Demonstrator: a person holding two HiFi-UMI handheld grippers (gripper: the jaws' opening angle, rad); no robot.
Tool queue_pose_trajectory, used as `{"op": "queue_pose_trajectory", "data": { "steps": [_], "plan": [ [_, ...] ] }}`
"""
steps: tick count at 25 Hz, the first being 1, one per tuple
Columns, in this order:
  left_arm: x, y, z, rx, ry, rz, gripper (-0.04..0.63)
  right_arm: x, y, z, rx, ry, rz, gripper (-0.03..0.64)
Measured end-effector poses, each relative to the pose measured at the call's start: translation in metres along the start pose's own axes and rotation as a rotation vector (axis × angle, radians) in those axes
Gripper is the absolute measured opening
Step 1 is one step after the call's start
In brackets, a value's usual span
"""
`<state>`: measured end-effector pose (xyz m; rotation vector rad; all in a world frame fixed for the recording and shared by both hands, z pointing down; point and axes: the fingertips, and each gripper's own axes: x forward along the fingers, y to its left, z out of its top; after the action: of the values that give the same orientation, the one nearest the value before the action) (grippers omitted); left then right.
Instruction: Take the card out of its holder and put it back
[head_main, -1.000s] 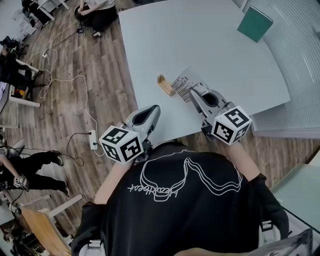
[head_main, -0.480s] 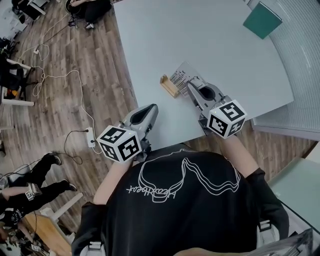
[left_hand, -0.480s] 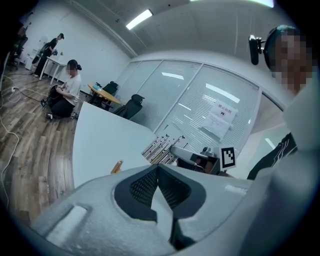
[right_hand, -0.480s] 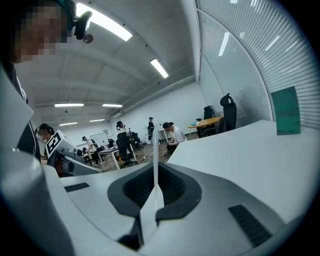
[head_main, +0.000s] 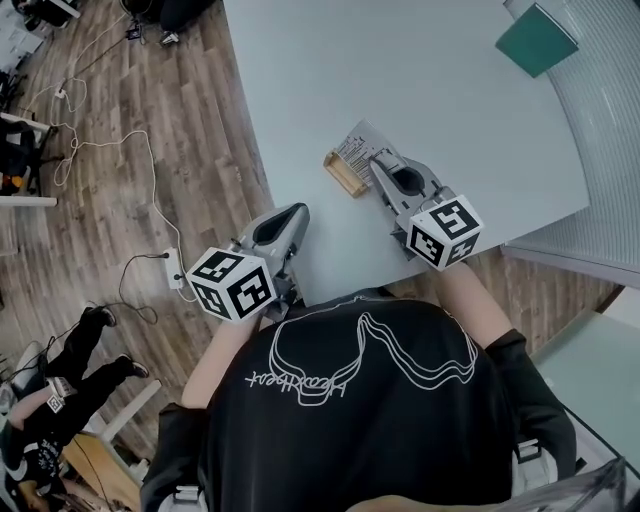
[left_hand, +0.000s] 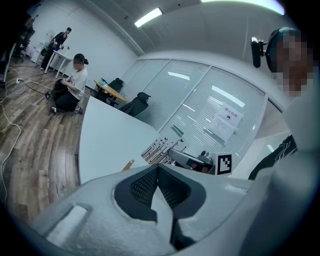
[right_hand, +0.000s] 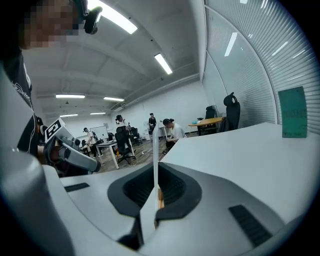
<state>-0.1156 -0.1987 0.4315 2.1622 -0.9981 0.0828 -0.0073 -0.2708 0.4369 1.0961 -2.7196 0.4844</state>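
Right hand-held gripper (head_main: 377, 163) pinches the card (head_main: 355, 146) (wooden holder (head_main: 346, 177) just beside).

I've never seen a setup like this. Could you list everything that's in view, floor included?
table: one, pale grey, upper middle of the head view.
card holder: one, light wood, towards the table's near edge.
card: one, white with black printed lines, clamped by the right gripper right at the holder.
flat book-like thing: one, green, far corner of the table.
power strip: one, white, with a white cable, on the wooden floor left of the table.
seated person: one, light top, beyond the table's far end.
left gripper: one, grey with marker cube, jaws together, empty, at the table's near edge.
right gripper: one, grey with marker cube, holding the card.
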Motion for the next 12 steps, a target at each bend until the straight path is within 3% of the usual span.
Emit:
{"op": "queue_pose_trajectory", "data": {
  "steps": [12],
  "plan": [
    [0.010, 0.026, 0.009, -0.040, 0.008, 0.003, 0.012, 0.023, -0.006, -0.024, -0.028, 0.055, -0.025, 0.023]
  ]
}}
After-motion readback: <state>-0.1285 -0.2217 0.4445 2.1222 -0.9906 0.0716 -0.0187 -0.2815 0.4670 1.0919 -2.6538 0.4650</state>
